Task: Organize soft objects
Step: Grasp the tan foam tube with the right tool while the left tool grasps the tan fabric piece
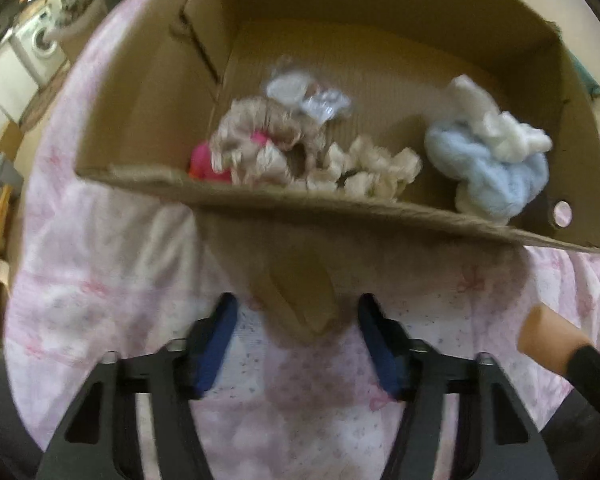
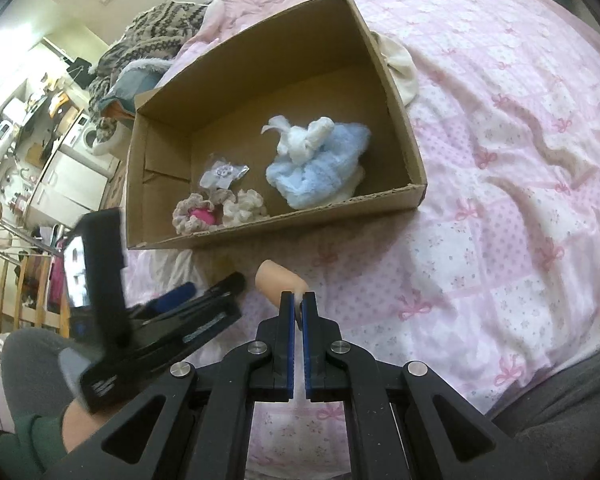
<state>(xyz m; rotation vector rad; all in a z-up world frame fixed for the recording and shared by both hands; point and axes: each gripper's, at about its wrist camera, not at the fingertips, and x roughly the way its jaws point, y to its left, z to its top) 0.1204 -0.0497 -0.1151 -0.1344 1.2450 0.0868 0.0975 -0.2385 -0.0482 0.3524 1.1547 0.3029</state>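
A pink bow-print bedspread (image 2: 500, 200) carries an open cardboard box (image 2: 404, 196). Inside it lie a blue-and-white fluffy toy (image 2: 320, 168), beige scrunchies (image 2: 220, 212) and a small clear packet (image 2: 222, 172). In front of the box, the left gripper (image 1: 296, 332) is parted with nothing between its jaws; the right gripper (image 2: 298, 300) is clenched on a peach-coloured soft piece (image 2: 278, 278).

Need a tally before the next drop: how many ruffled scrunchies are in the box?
2, both at the near wall of the cardboard box: beige scrunchie around something pink, cream scrunchie beside it. More may hide behind that wall.

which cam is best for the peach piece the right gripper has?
Right wrist: the peach piece sits centred, clamped at the right gripper tips. Left wrist catches only its end at the frame's right edge, blurred.
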